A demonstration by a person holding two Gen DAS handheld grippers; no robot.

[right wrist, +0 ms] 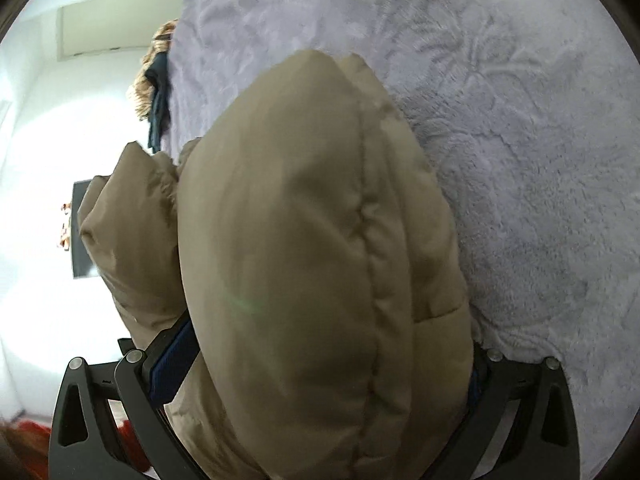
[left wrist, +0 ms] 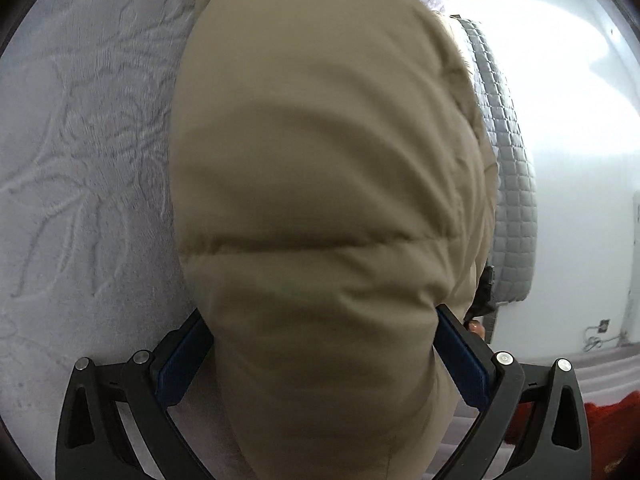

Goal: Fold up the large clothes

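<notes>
A tan puffer jacket (left wrist: 320, 168) fills the middle of the left wrist view, bulging between the blue-padded fingers (left wrist: 182, 360) of my left gripper (left wrist: 320, 344), which is shut on it. In the right wrist view the same tan jacket (right wrist: 304, 240) bulges between the fingers (right wrist: 172, 364) of my right gripper (right wrist: 320, 364), which is shut on a thick fold of it. A fur-trimmed dark hood (right wrist: 154, 76) shows at the jacket's far end. The jacket lies over a pale lilac plush blanket (right wrist: 520, 140) with an embossed flower pattern.
The lilac blanket (left wrist: 80, 160) covers the bed to the left. A grey quilted cover (left wrist: 512, 184) hangs at the bed's edge. White walls (left wrist: 580, 120) lie beyond. A red cloth (left wrist: 608, 420) lies low at the right.
</notes>
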